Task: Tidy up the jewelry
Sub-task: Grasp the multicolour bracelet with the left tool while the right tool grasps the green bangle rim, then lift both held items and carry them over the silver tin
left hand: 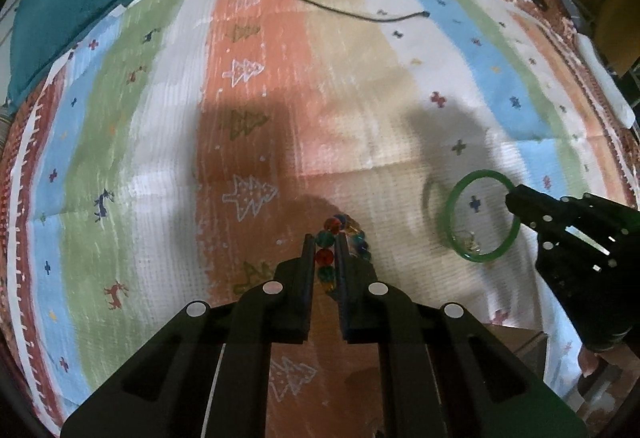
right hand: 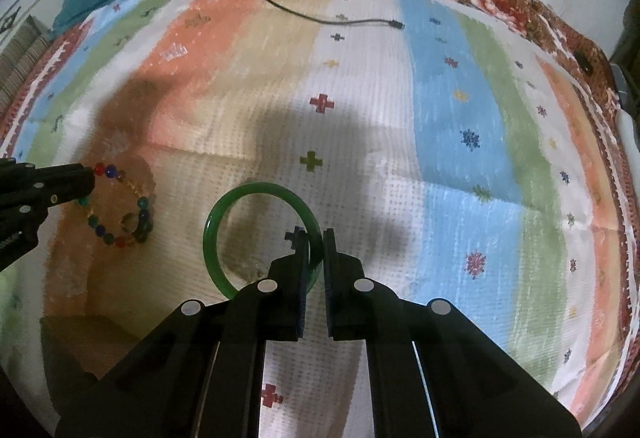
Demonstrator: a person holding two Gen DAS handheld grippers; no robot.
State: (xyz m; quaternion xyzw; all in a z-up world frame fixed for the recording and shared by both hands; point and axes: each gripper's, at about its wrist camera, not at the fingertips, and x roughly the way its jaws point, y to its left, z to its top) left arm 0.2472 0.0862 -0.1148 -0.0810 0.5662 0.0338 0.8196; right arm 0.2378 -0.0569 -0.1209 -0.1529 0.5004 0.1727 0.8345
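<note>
The cloth [right hand: 360, 126] runs in orange, tan, white, blue and green stripes, dotted with small crosses, trees and deer; the bangle [right hand: 256, 194] is green; the bead bracelet [right hand: 120, 206] mixes red, blue, green, amber; black cable [right hand: 320, 18]; teal fabric [left hand: 60, 22].

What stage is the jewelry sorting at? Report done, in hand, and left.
Done: nothing looks stowed; no box or tray shows. In hand: left gripper is shut on the beaded bracelet, right gripper on the green bangle. Left: placing both somewhere off the striped cloth.
</note>
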